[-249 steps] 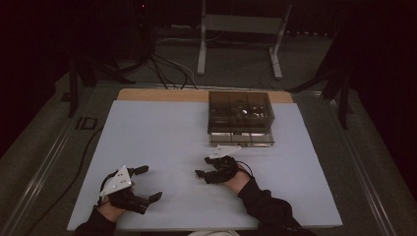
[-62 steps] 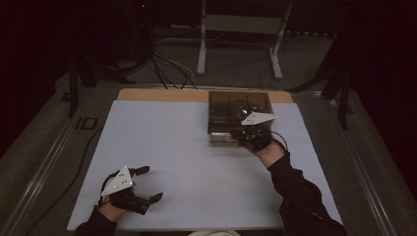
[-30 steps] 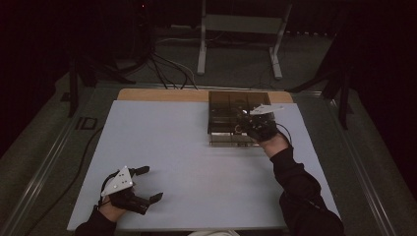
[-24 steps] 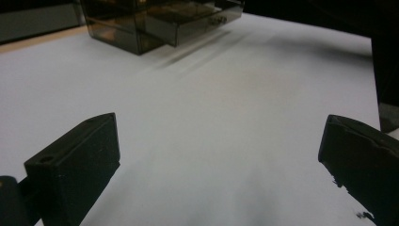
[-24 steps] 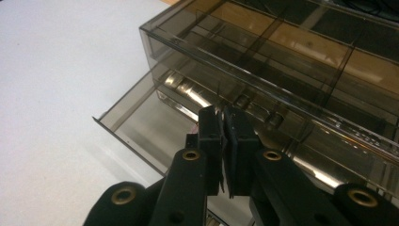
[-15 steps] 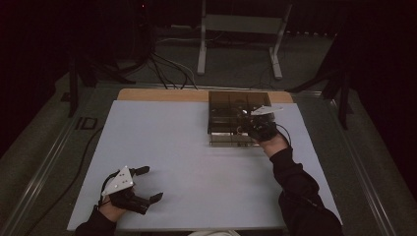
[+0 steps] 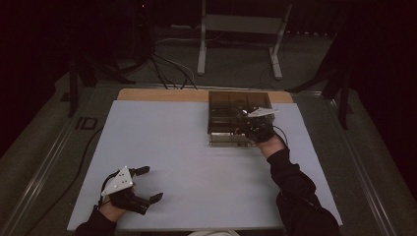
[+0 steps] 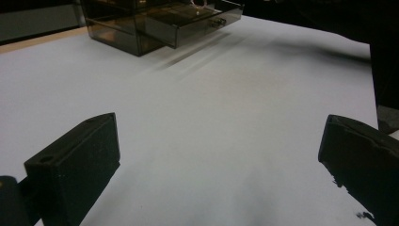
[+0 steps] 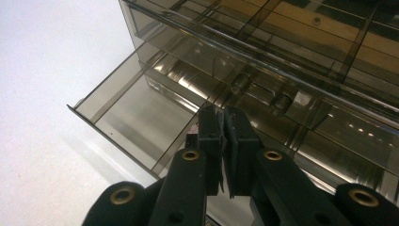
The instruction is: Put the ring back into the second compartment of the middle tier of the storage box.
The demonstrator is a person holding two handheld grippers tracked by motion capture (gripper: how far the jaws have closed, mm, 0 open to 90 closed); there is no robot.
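Smoky transparent plastic drawer box [image 7: 235, 117] sits upper centre-right of the high view, its bottom drawer [image 9: 136, 122] pulled out toward the lower left of the right gripper view. Right gripper [image 9: 225, 123], jaws pressed together with nothing between, hovers right at it. Left gripper [image 7: 129, 188], jaws spread and empty, lies well apart at lower left.

Black fingers [image 9: 237, 141], brass-ringed screw holes, grey triangular plate [image 7: 118, 181], dark sleeve [image 7: 295, 189].

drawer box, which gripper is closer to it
Right. The right gripper is at the smoky clear drawer box, jaws shut by its pulled-out drawer. The left gripper rests open at the near left corner of the table, far off.
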